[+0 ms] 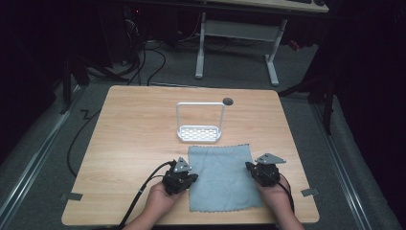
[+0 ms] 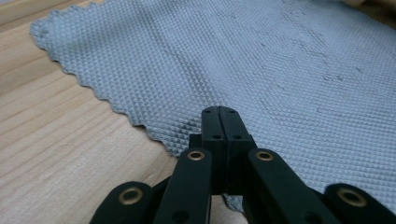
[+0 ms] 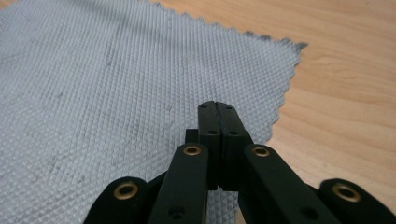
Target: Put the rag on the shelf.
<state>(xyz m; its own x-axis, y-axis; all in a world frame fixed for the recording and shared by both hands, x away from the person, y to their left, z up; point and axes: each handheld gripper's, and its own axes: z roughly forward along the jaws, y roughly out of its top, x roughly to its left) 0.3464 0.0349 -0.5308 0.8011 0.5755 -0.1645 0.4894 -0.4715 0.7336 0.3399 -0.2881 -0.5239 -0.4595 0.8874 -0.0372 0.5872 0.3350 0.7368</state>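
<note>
A grey waffle-textured cloth (image 1: pixel 222 177) lies flat on the wooden table (image 1: pixel 129 124), near the front edge. My left gripper (image 1: pixel 194 178) rests at the cloth's left edge and my right gripper (image 1: pixel 249 166) at its right edge. In the left gripper view the jaws (image 2: pixel 219 109) are pressed together with their tips down on the cloth (image 2: pixel 261 60), just inside its zigzag edge. The right gripper view is the mirror of this: tips (image 3: pixel 217 105) together on the cloth (image 3: pixel 93 84) near its right edge. The pinch itself is hidden under the tips.
A small white wire rack (image 1: pixel 199 133) with a tall hoop handle stands just behind the cloth, mid-table. A round dark hole (image 1: pixel 228 101) sits in the tabletop behind it. Cables trail from the left gripper off the front edge. A white desk frame stands on the floor beyond.
</note>
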